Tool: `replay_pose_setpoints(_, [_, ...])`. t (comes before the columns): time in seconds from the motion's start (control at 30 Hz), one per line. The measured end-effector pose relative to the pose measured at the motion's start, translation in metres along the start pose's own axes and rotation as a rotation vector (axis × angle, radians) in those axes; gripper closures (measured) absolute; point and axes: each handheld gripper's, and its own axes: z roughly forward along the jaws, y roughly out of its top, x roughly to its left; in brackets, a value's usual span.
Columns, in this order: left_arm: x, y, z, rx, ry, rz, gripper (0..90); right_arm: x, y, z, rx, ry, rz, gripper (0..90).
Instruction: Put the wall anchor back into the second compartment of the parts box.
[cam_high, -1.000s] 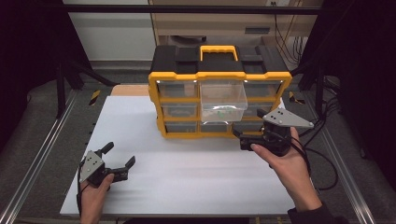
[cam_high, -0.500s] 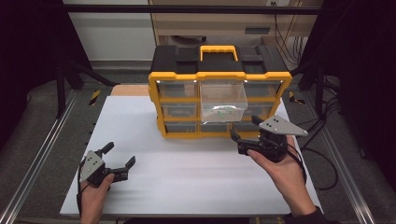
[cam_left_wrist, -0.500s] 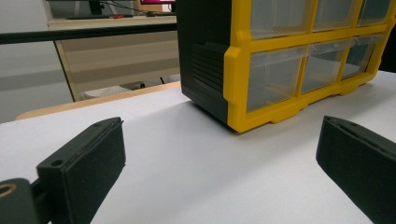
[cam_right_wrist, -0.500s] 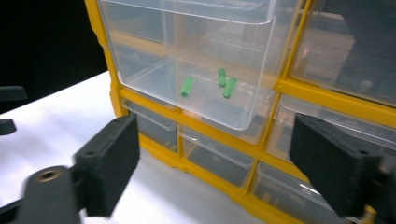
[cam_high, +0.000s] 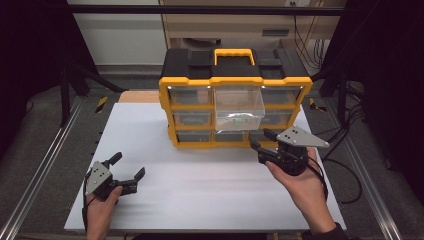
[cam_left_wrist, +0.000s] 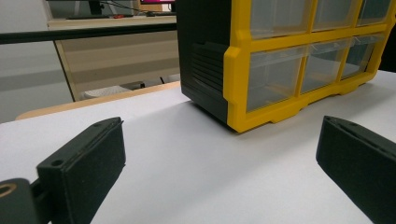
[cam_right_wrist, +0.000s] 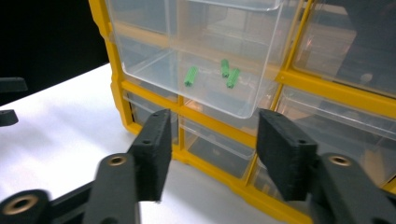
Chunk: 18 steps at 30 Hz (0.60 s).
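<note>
Clear plastic drawer pulled out, green plugs not yet picked.

High view: the right gripper (cam_high: 267, 141), jaws spread and empty, sits just before the yellow-and-black drawer cabinet (cam_high: 235, 80); its clear plastic drawer (cam_high: 239, 104) juts out.
Left gripper view: the left gripper (cam_left_wrist: 219, 154) rests spread on the white tabletop (cam_left_wrist: 196, 177).
Right gripper view: three small green plastic plugs (cam_right_wrist: 226, 72) lie inside; grasping remains.

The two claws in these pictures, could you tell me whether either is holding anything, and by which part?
Nothing is held. The left claw is open over the bare white table, and the right claw is open in front of the pulled-out drawer, apart from it.
</note>
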Motion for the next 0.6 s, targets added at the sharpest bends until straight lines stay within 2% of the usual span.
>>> replay_pose_setpoints(0.43, [-0.0003,-0.0002,0.0005,0.003,-0.002,0.002,1.1,0.0007,0.0041,0.0014,-0.012,0.015,-0.014,73.6])
replay_pose_setpoints(0.6, [-0.0002,-0.0002,0.0004,0.002,-0.002,0.002,1.1,0.0022,0.0072,0.004,-0.012,0.038,-0.025,83.9])
